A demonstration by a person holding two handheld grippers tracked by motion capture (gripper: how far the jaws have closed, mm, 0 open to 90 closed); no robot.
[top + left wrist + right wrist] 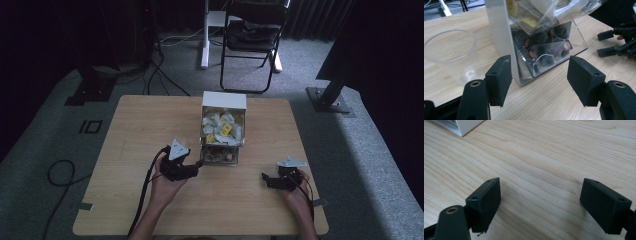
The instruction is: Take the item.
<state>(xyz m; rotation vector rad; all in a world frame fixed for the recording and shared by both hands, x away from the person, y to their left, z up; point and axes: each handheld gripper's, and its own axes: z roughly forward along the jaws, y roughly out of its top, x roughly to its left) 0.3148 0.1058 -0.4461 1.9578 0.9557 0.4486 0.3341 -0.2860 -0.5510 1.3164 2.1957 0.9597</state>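
L gripper (pixel 539 82), fingers gaping, is facing clear plastic tea-bag dispenser box (pixel 541 42) at 12 o'clock; R gripper (pixel 540 205) is idling w/ fingers apart. Go low, straight.

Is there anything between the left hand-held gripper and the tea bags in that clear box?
Yes: the dispenser box's clear front wall encloses the tea bags. Otherwise bare table lies before the open left hand-held gripper.

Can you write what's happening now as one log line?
left gripper: open, facing tea bag box | right gripper: open above table | cup: beside box
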